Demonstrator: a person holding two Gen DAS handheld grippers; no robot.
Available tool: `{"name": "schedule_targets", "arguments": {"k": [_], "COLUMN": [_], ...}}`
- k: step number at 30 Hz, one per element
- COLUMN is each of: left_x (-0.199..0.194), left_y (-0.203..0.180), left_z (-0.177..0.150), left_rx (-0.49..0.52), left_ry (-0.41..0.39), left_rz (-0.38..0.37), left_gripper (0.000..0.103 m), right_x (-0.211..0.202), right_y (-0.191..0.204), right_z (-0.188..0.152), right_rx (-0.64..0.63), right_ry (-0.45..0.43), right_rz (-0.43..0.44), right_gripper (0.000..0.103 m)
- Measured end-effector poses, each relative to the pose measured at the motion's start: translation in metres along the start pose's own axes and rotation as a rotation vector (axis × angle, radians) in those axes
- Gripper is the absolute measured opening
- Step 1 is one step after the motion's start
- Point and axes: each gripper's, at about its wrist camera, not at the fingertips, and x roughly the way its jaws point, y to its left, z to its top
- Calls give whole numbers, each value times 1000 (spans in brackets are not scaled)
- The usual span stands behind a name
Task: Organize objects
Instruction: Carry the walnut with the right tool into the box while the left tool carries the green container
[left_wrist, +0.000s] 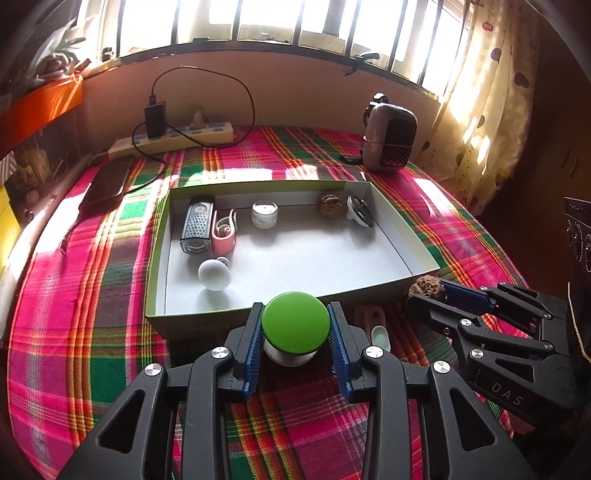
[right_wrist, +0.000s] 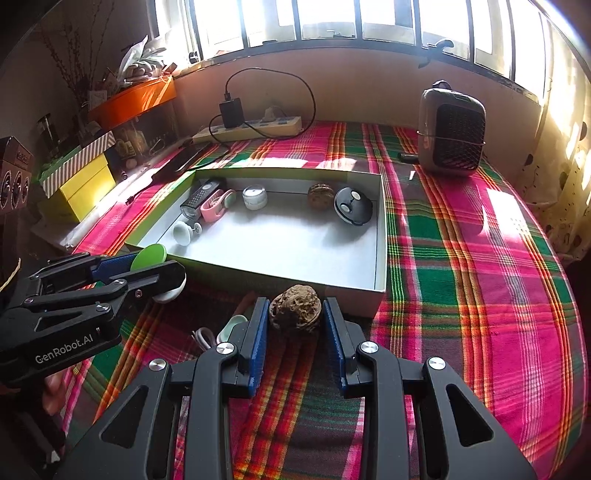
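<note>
My left gripper is shut on a green-lidded white jar, held just in front of the near wall of the shallow box. My right gripper is shut on a brown walnut, near the box's front right corner. The box holds a grater, a pink holder, a small white jar, a white knob, another walnut and a black round lid. The left gripper also shows in the right wrist view, and the right gripper in the left wrist view.
A plaid cloth covers the table. A small heater stands at the back right, a power strip with charger at the back, a phone at the left. A mint spoon lies between the grippers. Boxes stack at the left.
</note>
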Motion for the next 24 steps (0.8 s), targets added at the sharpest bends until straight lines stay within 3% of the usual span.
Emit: {"name": "schedule_targets", "arguments": {"k": [24], "left_x": [22], "left_y": [6], "left_z": [42], "left_rx": [4], "left_ry": [-11], "left_rz": [1], "left_gripper": [31], "right_x": [23], "right_y": [-8], "right_z": [59], "right_rx": [-21], "right_ry": [-25], "right_rz": [20], "right_gripper": [31]}}
